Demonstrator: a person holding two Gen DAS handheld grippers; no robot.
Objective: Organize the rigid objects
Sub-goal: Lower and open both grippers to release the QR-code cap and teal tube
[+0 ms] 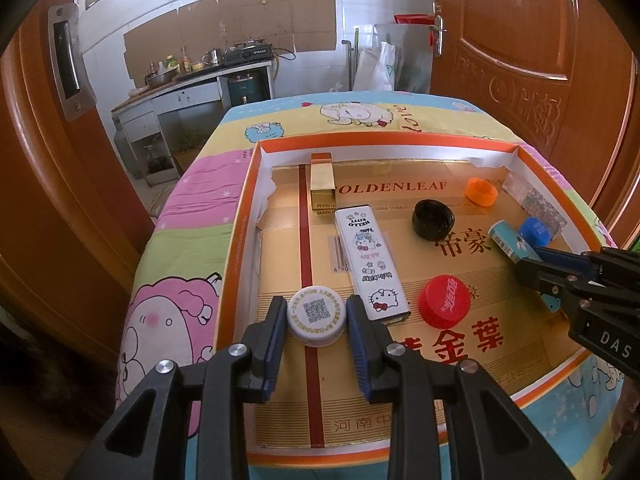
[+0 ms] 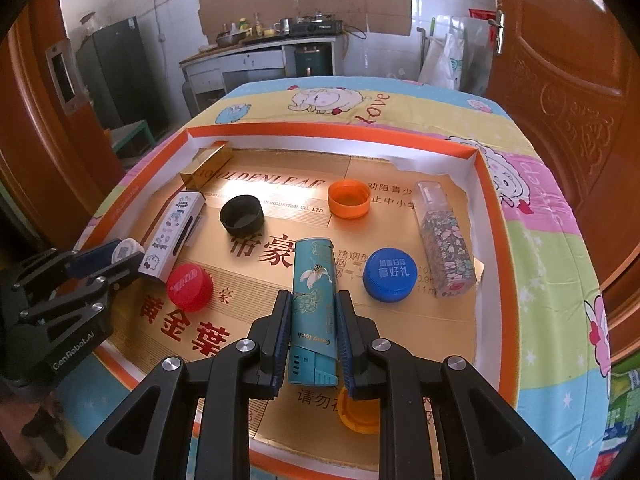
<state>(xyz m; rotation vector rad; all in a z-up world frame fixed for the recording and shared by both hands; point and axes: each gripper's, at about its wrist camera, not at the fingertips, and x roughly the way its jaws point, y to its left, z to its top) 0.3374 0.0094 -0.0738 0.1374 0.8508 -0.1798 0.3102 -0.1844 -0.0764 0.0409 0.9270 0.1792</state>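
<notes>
My left gripper (image 1: 315, 309) is shut on a white bottle cap (image 1: 316, 322) with a QR code, low over the near left of the orange-rimmed tray (image 1: 240, 216). The right wrist view shows that cap (image 2: 127, 247) in the left gripper (image 2: 114, 258). My right gripper (image 2: 314, 298) is shut on a teal rectangular tin (image 2: 312, 280), held lengthwise above the tray floor. From the left wrist view the teal tin (image 1: 506, 240) pokes out of the right gripper (image 1: 538, 258).
In the tray (image 2: 484, 184) lie a Hello Kitty box (image 1: 372, 264), a gold box (image 1: 322, 178), black cap (image 2: 242, 214), orange cap (image 2: 348, 199), red cap (image 2: 189, 286), blue cap (image 2: 390, 274) and floral bottle (image 2: 446, 240). Another orange cap (image 2: 358, 416) sits under the right gripper.
</notes>
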